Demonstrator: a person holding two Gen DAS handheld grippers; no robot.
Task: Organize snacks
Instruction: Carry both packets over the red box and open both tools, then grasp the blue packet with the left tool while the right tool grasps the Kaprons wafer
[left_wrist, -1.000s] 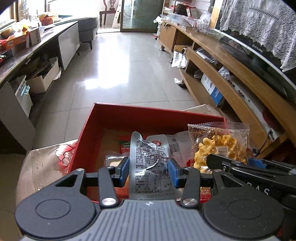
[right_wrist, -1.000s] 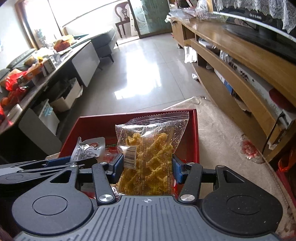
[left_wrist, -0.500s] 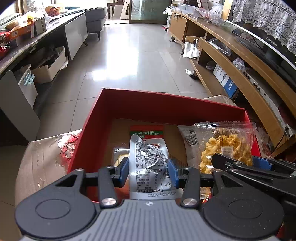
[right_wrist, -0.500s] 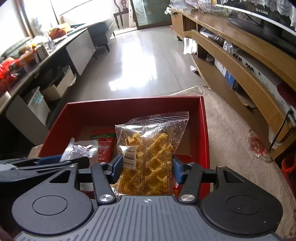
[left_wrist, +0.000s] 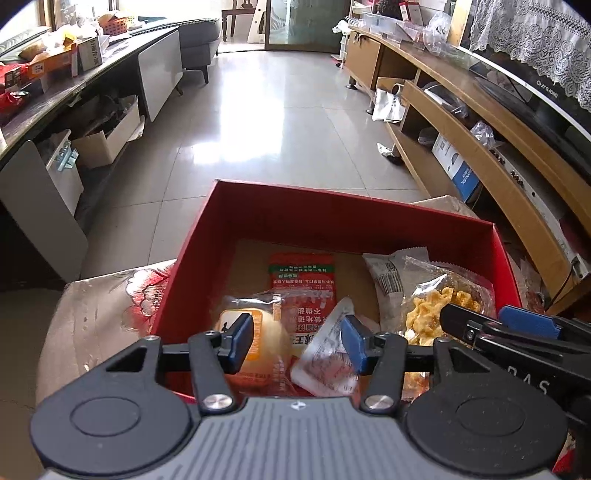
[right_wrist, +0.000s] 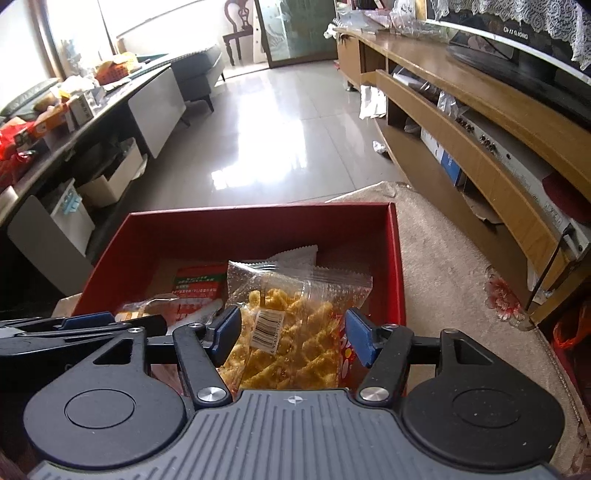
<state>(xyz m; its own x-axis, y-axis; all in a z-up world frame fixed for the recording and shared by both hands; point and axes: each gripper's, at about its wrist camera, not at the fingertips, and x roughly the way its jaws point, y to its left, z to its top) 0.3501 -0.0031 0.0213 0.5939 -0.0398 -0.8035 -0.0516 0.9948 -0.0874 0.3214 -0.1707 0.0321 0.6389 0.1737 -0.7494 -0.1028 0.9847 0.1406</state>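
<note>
An open red box (left_wrist: 343, 218) (right_wrist: 258, 221) holds several snack packs. My left gripper (left_wrist: 297, 341) is open over its near left part. A silver packet (left_wrist: 327, 360) lies tilted and blurred between the fingers, free of the pads. Below it lie a red-and-green packet (left_wrist: 303, 277) and a clear pack with a round yellow bun (left_wrist: 264, 332). My right gripper (right_wrist: 293, 334) is open over the box's right part. The clear bag of yellow twisted crisps (right_wrist: 291, 325) (left_wrist: 432, 310) lies in the box between its fingers, not pinched.
The box stands on a cloth-covered surface (left_wrist: 96, 306) with beige carpet (right_wrist: 443, 258) to its right. A long wooden TV cabinet (right_wrist: 461, 122) runs along the right. A cluttered dark counter (left_wrist: 55, 96) and cardboard boxes line the left. Shiny tiled floor (left_wrist: 266, 122) lies beyond.
Both grippers have opened. The silver packet has dropped out of the left gripper into the box, and the crisps bag has dropped from the right gripper. Both grippers tilted further down over the box.
</note>
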